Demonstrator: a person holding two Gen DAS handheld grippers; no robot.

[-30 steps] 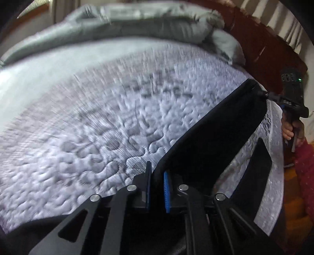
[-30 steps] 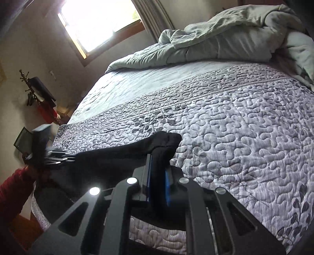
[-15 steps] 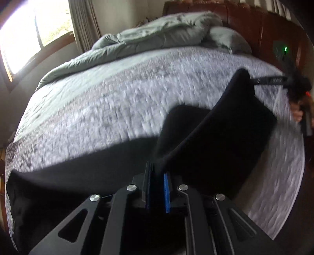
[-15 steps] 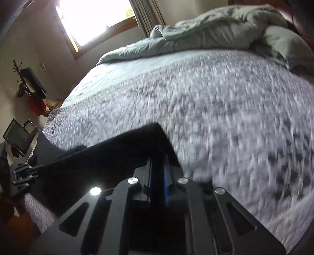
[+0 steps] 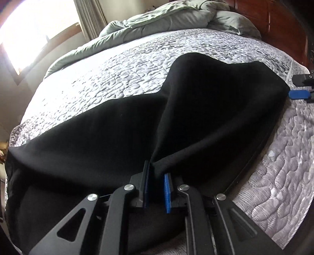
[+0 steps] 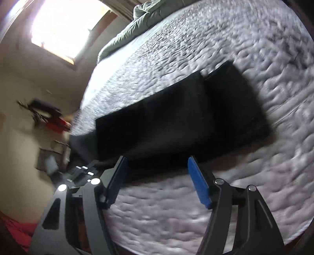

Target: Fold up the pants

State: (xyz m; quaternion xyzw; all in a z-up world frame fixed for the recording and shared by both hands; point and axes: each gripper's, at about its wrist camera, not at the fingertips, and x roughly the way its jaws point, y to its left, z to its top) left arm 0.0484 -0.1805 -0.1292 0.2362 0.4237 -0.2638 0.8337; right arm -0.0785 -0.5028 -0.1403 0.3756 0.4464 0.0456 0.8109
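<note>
Black pants (image 5: pixel 121 137) lie doubled over on the quilted grey bedspread (image 5: pixel 121 74). My left gripper (image 5: pixel 157 176) is shut on a pinch of their near edge, and the cloth rises in a fold from the blue pads. In the left wrist view my right gripper (image 5: pixel 301 87) shows at the far right edge, just off the pants' corner. In the blurred right wrist view the right gripper (image 6: pixel 157 166) has its jaws opening; the pants (image 6: pixel 176 121) have their near edge at the fingertips, and neither pad presses on it.
A crumpled grey-green comforter (image 5: pixel 176 17) is heaped at the head of the bed by a dark wooden headboard (image 5: pixel 284 25). A bright window (image 6: pixel 64 29) is at the left. A red sleeve (image 6: pixel 17 231) and a wall rack (image 6: pixel 45 109) show beyond the bed's edge.
Both grippers carried the pants across and down onto the bed, folding them over. The right gripper rolled and let go of the cloth. The left one keeps its hold.
</note>
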